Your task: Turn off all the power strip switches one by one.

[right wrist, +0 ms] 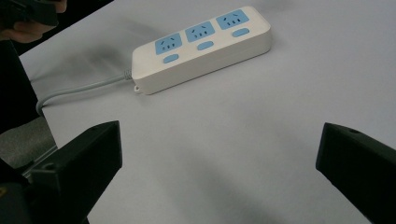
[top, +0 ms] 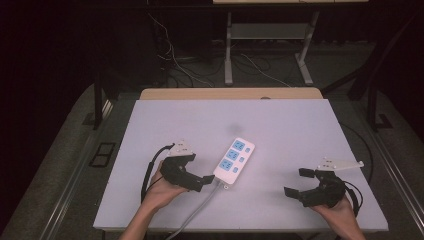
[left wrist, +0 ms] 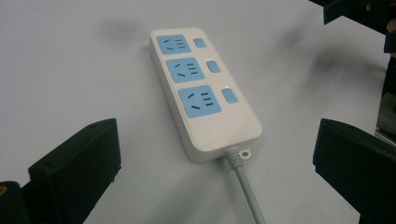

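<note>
We see a white power strip (top: 234, 159) with three blue sockets, both our grippers (top: 196, 171) (top: 300, 182) wide open, empty.

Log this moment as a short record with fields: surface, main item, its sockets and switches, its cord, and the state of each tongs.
surface: pale table top
main item: white power strip, lying flat near the table's middle
sockets: three blue sockets in a row
switches: three blue buttons, one beside each socket
cord: grey cable running off the near table edge
left tongs: open, close to the strip's cable end, holding nothing
right tongs: open, well apart from the strip, holding nothing
</note>
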### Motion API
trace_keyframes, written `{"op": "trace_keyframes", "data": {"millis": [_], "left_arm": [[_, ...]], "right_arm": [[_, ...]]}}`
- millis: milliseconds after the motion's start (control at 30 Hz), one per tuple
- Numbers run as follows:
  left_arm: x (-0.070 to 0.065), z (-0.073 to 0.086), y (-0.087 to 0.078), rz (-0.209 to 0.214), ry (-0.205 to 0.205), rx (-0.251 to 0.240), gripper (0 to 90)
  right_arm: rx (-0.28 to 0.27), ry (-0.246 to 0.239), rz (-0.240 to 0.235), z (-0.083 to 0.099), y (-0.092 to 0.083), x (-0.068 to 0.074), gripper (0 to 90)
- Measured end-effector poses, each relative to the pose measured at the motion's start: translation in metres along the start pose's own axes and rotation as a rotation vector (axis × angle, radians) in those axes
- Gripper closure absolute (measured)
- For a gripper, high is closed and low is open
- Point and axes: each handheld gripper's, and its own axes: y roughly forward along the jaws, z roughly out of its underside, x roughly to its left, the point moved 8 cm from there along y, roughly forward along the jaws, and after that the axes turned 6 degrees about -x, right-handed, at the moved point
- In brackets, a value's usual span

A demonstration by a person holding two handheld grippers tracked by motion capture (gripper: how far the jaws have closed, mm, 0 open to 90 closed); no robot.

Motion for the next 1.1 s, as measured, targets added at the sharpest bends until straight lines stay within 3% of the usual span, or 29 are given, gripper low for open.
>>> {"op": "trace_keyframes", "data": {"millis": [633, 1100], "left_arm": [[-0.008, -0.026, 0.022, 0.048, 0.05, 0.075, 0.0], [-0.008, -0.033, 0.039, 0.073, 0.079, 0.141, 0.0]], "right_arm": [[0.006, -0.002, -0.004, 0.001, 0.0, 0.0, 0.3], [0.008, -0.004, -0.004, 0.002, 0.001, 0.0, 0.3]]}}
